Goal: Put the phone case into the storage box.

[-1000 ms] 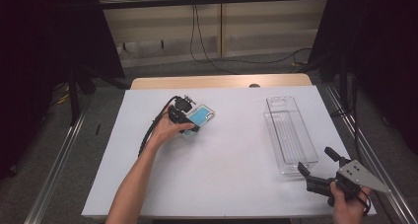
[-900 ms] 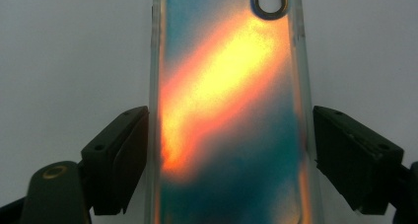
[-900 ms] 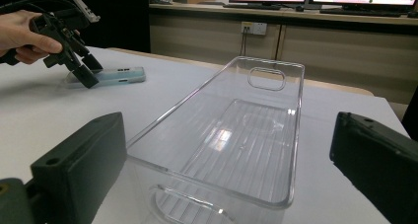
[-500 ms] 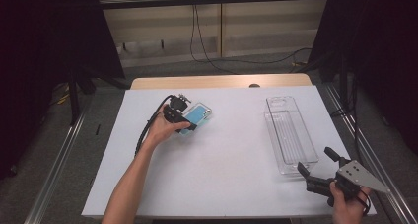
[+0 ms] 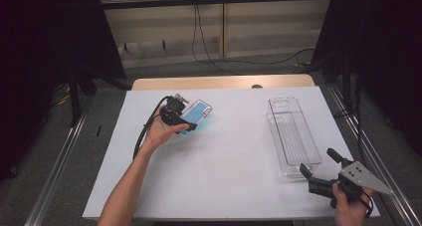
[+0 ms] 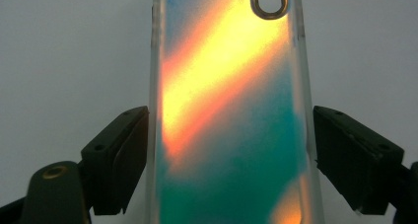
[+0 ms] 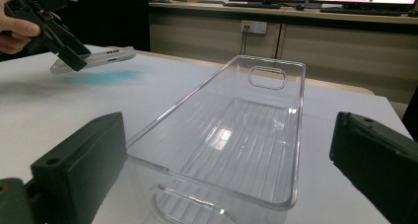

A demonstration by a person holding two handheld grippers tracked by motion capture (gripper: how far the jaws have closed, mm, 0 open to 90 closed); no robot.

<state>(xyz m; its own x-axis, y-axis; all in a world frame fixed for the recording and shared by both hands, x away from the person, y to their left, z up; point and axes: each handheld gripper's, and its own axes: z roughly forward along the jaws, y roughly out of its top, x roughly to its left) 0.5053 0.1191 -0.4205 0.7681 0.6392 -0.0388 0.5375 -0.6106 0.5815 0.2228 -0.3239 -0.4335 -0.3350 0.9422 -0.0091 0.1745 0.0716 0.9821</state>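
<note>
My left gripper [image 5: 181,119] is shut on a phone [image 5: 198,112] with an iridescent blue, green and orange back. In the left gripper view both black pads press the phone's [image 6: 231,110] long edges. The right gripper view shows the phone [image 7: 98,57] held tilted just above the white table [image 5: 224,156], with a blue sheen on the surface under it. My right gripper [image 5: 318,161] stands open at the table's front right corner. Its jaws point at the near end of a clear plastic bin [image 5: 275,132], with nothing between them.
The clear bin [image 7: 212,88] lies lengthwise along the right side of the table and holds nothing. A black cable [image 5: 144,134] trails from the left gripper over the forearm. Metal rails run along both sides of the table.
The left gripper has lifted the phone slightly and shifted it a little to the left. The right gripper has stayed in place.
</note>
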